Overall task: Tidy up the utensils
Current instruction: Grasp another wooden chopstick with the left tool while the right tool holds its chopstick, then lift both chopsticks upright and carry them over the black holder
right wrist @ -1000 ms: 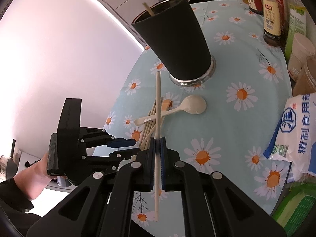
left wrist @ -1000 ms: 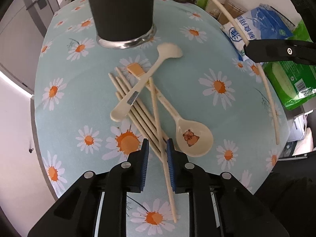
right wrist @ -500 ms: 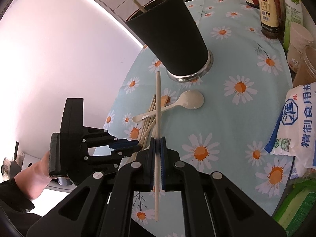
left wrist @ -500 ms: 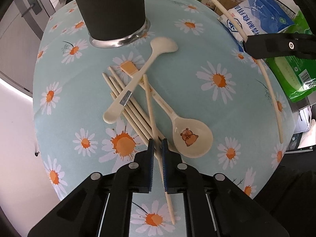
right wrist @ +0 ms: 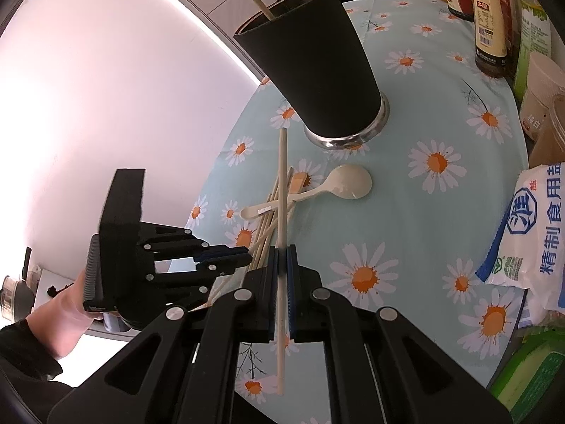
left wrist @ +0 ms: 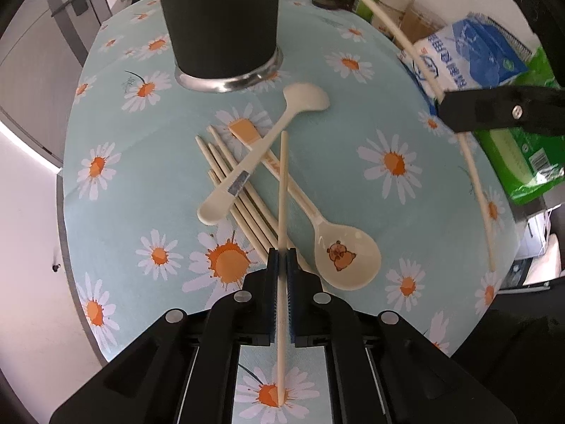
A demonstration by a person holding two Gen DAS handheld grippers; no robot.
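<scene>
1. My left gripper (left wrist: 281,265): clenched on 1 chopstick (left wrist: 282,190), gripped above pile (left wrist: 240,190) on daisy tablecloth (left wrist: 141,183).
2. My right gripper (right wrist: 281,261): clenched on 2nd chopstick (right wrist: 281,190), held clear of cloth.
3. Risk: long sticks pivot in pads, foul spoons, miss black cup (right wrist: 310,70) rim.
4. Right view only: cup mouth, 1 stick already inside. Left view only: bear-print spoon (left wrist: 339,247).

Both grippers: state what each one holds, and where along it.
Left gripper is shut on a chopstick, gripped past mid-length toward its near end. Right gripper is shut on another chopstick, also nearer its near end.
</scene>
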